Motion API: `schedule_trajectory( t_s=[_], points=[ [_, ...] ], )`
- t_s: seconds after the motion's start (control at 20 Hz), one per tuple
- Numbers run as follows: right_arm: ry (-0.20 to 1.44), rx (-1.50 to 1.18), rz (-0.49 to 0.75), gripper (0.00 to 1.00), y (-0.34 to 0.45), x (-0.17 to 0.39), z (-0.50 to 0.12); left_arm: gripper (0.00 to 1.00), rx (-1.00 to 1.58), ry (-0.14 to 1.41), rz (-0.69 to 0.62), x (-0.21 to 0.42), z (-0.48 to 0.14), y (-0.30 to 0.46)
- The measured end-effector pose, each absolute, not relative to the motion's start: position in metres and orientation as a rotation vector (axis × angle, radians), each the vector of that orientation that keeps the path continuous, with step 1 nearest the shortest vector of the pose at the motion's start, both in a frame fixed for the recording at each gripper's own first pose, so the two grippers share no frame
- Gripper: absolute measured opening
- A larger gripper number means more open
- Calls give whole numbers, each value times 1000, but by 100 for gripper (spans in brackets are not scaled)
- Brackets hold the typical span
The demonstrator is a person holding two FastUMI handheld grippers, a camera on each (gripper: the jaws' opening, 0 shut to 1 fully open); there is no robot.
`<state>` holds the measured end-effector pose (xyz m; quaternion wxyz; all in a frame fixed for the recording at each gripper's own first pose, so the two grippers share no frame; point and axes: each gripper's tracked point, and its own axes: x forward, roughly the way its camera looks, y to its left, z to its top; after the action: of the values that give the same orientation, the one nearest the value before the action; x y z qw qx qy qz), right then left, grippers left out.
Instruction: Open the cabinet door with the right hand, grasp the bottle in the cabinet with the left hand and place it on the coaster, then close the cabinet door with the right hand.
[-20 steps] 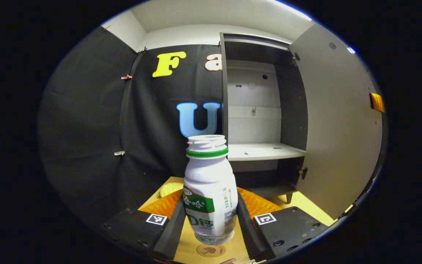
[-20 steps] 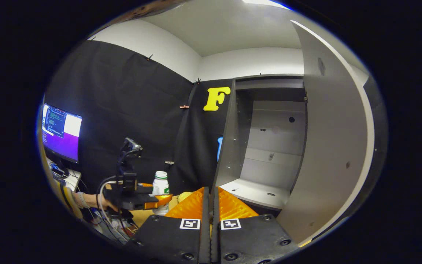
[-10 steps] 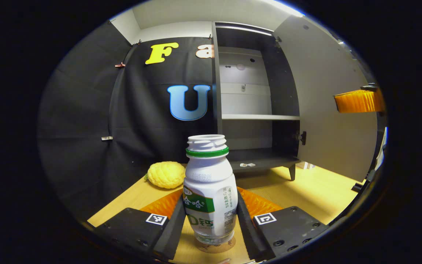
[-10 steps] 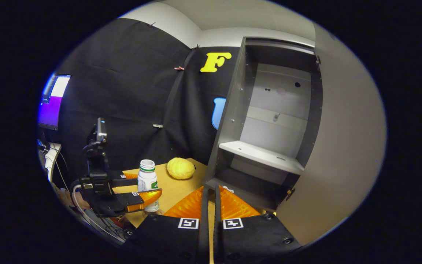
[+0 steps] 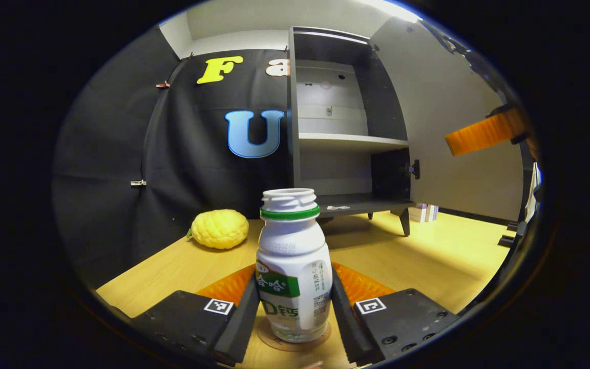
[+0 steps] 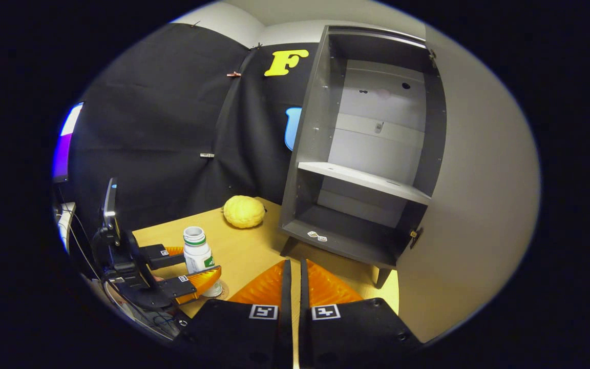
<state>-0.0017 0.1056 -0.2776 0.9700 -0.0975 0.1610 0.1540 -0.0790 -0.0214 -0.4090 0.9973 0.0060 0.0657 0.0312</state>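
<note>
Nearest in the left gripper view, the left gripper (image 5: 293, 302) has its jaws pressed on both sides of the bottle (image 5: 293, 271), so it is grasping it. The bottle stands upright, and its base seems to rest on the round coaster (image 5: 294, 339), which lies on the table (image 5: 428, 256). The step in hand, I judge, is the placing of the bottle on the coaster, nearly finished. The next move calls for loosening the jaws and drawing back straight, so that the bottle is not tipped.

In the right gripper view, the right gripper (image 6: 293, 287) has its jaws clenched together, with nothing between them. It is free for the cabinet door (image 6: 479, 205), which stands wide open just beside it. A little farther a yellow fruit (image 5: 219, 228) lies on the table. Behind, the cabinet (image 5: 336, 133) shows bare shelves.
</note>
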Motion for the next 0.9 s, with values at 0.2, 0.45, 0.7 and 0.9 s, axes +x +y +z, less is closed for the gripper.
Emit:
schedule_trajectory(
  t_s=[0.2, 0.45, 0.7, 0.9],
  points=[
    [340, -193, 341, 9, 116, 2, -285, 72, 22, 103, 54, -81, -408, -23],
    [363, -190, 359, 10, 115, 1, -291, 92, 58, 134, 90, -77, -414, -19],
    [349, -188, 342, 9, 105, 7, -276, 96, 96, 92, 87, -72, -373, -20],
    [327, -180, 300, 10, 88, 6, -245, 96, 163, 18, 62, -62, -298, -26]
  ],
)
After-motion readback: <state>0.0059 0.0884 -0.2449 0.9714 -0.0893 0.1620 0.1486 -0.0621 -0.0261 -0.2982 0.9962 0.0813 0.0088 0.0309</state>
